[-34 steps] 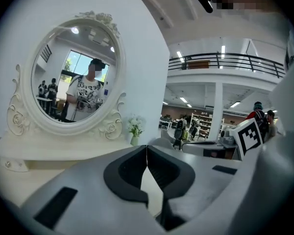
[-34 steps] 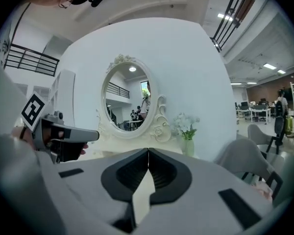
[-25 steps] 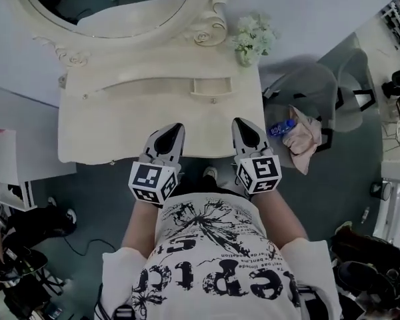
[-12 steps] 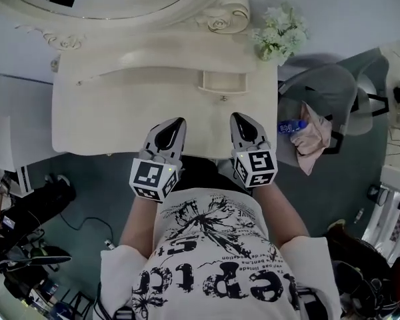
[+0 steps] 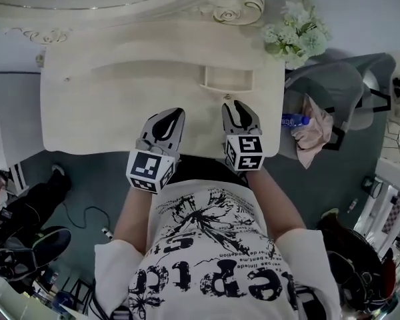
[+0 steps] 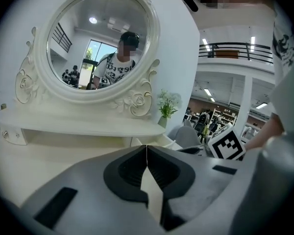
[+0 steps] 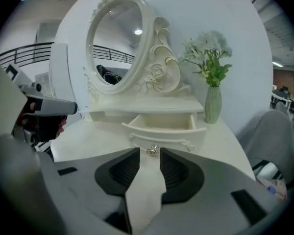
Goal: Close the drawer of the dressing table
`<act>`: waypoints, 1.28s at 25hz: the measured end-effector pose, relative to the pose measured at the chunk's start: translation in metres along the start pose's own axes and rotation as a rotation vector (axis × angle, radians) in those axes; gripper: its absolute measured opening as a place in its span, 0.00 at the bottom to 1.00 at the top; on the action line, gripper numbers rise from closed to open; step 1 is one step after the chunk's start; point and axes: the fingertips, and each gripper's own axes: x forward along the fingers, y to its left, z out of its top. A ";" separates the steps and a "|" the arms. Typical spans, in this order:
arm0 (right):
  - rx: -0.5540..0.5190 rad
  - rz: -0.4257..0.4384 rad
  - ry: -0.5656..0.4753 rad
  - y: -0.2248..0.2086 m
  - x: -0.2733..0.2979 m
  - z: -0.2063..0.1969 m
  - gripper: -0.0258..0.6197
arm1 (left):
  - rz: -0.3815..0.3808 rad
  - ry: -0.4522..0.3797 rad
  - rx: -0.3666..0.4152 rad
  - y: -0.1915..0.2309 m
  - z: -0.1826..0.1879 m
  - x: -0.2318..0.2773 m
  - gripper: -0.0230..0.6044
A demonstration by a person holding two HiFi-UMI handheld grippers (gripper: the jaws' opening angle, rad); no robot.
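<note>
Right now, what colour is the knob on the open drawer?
The knob is silvery metal; the right gripper view shows it best.

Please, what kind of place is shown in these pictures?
Probably a large open hall, not a bedroom: the cream carved dressing table stands before a plain white partition, a dark upper-floor balcony railing runs behind, and distant shelving with people shows beyond.

I note the dressing table (image 5: 87, 112) directly ahead, with its mirror (image 7: 118, 48) standing along the far edge. The drawer (image 7: 161, 131) sits right of centre and projects toward the near side, its knob (image 7: 152, 151) on the near face. A vase (image 7: 212, 104) stands at the far right corner. A chair (image 5: 333, 85) stands right of the table, with a bottle (image 5: 295, 120) and a cloth (image 5: 313, 135) on it.
</note>
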 end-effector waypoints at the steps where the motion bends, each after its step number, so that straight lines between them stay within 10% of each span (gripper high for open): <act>1: 0.023 -0.006 0.011 -0.001 0.004 -0.002 0.23 | -0.001 0.005 -0.003 0.002 -0.003 0.001 0.07; 32: 0.055 -0.027 0.093 -0.025 0.049 0.014 0.21 | 0.003 0.006 -0.047 0.011 -0.002 0.021 0.07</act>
